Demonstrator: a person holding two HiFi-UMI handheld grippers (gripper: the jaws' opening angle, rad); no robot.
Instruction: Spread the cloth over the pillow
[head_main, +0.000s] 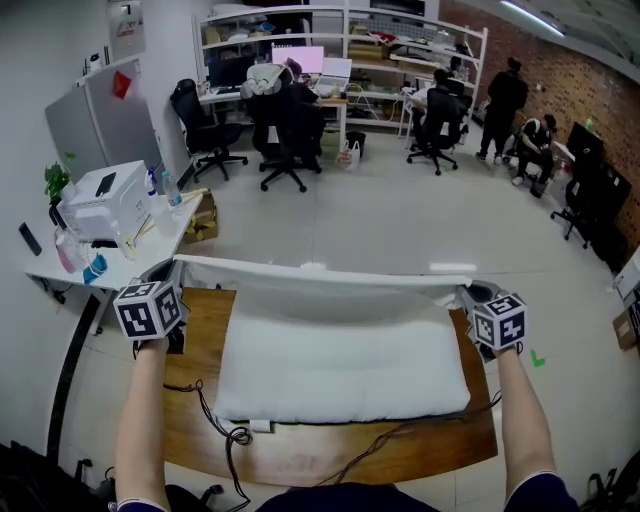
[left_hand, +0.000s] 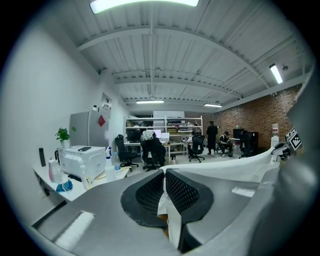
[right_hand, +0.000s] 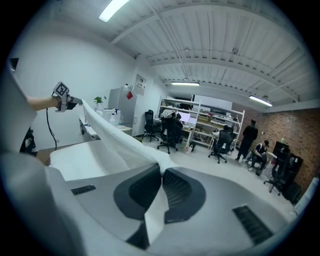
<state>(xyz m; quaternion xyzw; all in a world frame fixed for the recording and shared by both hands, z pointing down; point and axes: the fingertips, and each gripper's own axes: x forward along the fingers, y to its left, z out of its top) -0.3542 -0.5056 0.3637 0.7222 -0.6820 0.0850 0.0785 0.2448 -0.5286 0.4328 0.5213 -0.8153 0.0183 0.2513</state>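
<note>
On the near side, a wooden table (head_main: 330, 455) carried the white pillow (head_main: 345, 370), flat and wide across it. Both forearms reached straight out, well apart, one past each short end of the pillow, probably so the sheet could span its full width. The left gripper (head_main: 172, 272) was clamped on one corner of the cloth (head_main: 320, 272), and the right gripper (head_main: 470, 292) on the other, with fabric pinched between the pads in both gripper views. The cloth's top edge ran taut between them above the pillow's far side, and the rest fell toward the pillow. Both grippers tipped slightly downward, roughly level with each other. Office chairs (head_main: 285, 130) stood far beyond.
</note>
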